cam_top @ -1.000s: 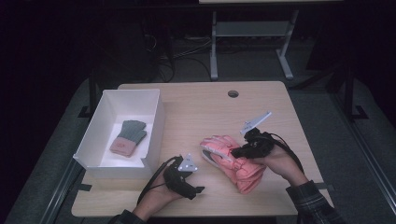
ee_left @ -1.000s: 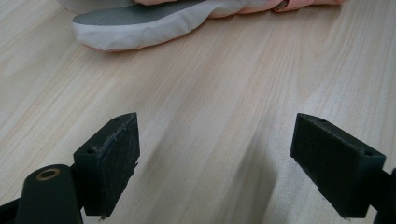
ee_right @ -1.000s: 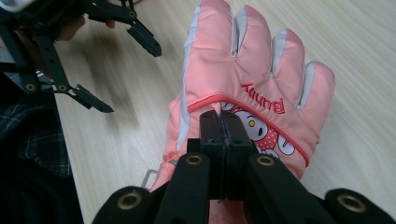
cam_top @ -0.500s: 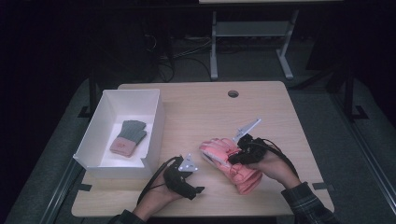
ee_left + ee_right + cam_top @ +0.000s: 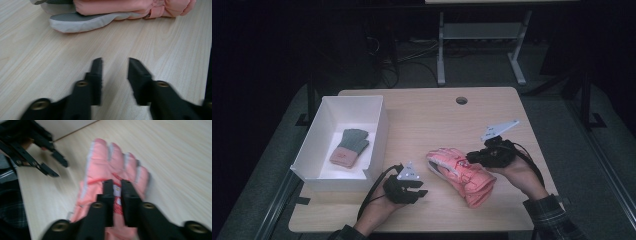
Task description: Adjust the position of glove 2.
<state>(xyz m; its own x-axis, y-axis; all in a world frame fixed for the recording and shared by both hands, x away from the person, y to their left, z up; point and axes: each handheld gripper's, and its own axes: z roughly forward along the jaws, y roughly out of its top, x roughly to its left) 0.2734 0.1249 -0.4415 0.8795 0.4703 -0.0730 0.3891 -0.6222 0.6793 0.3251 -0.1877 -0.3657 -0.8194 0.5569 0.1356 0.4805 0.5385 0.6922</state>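
Two grippers work over one pink ski glove (image 5: 462, 174) lying palm-down near the front of the wooden table (image 5: 427, 115), just right of a white box (image 5: 379, 131) that already holds a smaller grey-and-pink glove (image 5: 348, 148). The left gripper (image 5: 115, 75) has just been closing: its jaws stand narrowed with only bare tabletop between them, the glove's grey fingertips near but apart from it. The right gripper (image 5: 117, 192) hangs over the back of the glove with its jaws drawn together; whether they pinch any fabric cannot be told from the blurred right gripper view.

Compared with a second ago, the right hand has pulled in from the table's right edge toward the glove and then eased back toward the cuff, its grey plate tilting as it went. The left hand has kept its place at the front edge. The glove itself appears barely shifted.

By the look of it, the second glove's trip to the box has not yet begun.
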